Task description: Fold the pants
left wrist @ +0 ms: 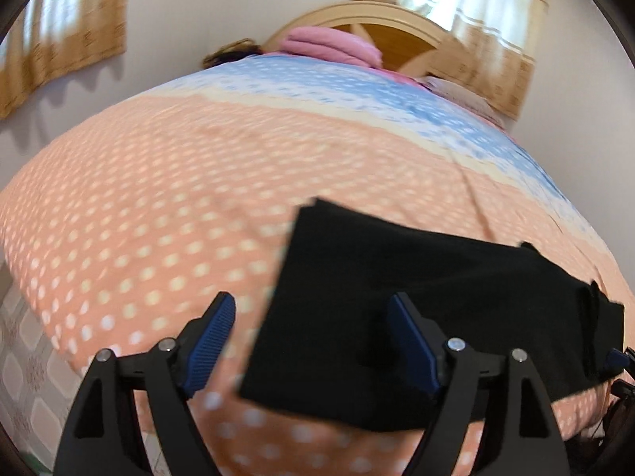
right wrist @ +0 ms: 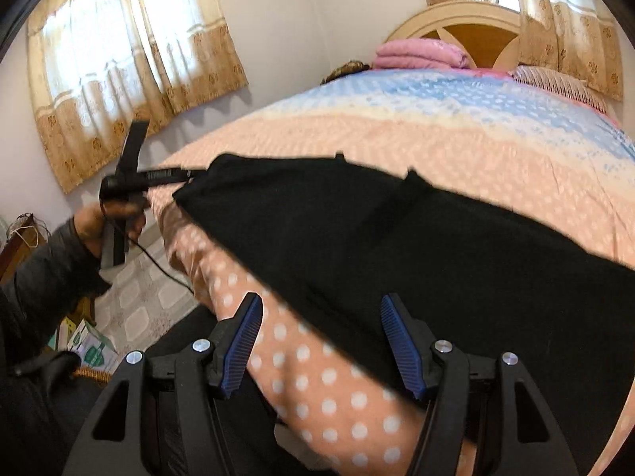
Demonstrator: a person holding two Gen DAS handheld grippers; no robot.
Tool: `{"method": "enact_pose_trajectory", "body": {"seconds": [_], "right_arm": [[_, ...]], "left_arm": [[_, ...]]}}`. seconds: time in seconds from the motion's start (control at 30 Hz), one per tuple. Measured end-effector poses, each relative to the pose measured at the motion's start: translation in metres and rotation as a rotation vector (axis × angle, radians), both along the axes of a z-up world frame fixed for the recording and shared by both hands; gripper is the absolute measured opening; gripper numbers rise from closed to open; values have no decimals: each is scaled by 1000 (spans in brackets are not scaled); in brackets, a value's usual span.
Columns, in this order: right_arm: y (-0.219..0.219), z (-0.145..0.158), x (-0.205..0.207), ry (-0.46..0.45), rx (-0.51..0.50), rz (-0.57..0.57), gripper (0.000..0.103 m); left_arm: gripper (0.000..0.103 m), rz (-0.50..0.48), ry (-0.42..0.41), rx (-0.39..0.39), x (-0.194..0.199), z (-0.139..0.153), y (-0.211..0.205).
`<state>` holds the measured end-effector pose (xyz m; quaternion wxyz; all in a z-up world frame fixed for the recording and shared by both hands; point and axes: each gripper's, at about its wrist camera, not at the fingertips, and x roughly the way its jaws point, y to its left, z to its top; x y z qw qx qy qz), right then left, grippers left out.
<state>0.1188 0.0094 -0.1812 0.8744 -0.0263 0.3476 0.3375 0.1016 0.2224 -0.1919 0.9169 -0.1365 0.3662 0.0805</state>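
Note:
Black pants point(left wrist: 397, 297) lie flat as a long folded strip on the peach dotted bedspread point(left wrist: 158, 206), near the bed's front edge. My left gripper point(left wrist: 313, 337) is open over the strip's left end, the cloth's edge lying below and between the fingers, with neither pad pressing on it. In the right wrist view the pants point(right wrist: 397, 246) run from left to right across the bed, and the left gripper point(right wrist: 184, 174), held by a hand point(right wrist: 115, 214), sits at their far left corner. My right gripper point(right wrist: 321, 341) is open above the pants' near edge and holds nothing.
A folded pink blanket point(right wrist: 420, 53) and a pillow point(right wrist: 555, 83) lie by the wooden headboard point(right wrist: 468, 20). Curtains point(right wrist: 127, 59) hang on the walls. Left of the bed is tiled floor point(right wrist: 147, 297) with a cable and a box point(right wrist: 91, 349).

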Motion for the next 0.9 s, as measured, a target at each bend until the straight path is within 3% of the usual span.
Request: {"method": "enact_pose_trajectory", "body": {"seconds": [0.17, 0.3, 0.43, 0.5, 0.73, 0.9], "right_arm": [[20, -19, 18, 60, -51, -21, 64], [32, -16, 7, -12, -128, -13, 64], [23, -9, 0, 14, -45, -6, 64], [16, -5, -6, 5, -19, -22, 64], [-2, -18, -8, 41, 63, -86, 64], [-8, -22, -12, 36, 111, -112, 64]], "left_arm": [[82, 10, -25, -63, -1, -15, 6], [83, -10, -31, -36, 3, -18, -2], [78, -12, -34, -36, 3, -14, 3], [63, -28, -43, -59, 2, -13, 2], [60, -26, -32, -73, 5, -15, 4], [46, -13, -28, -80, 1, -10, 7]]}}
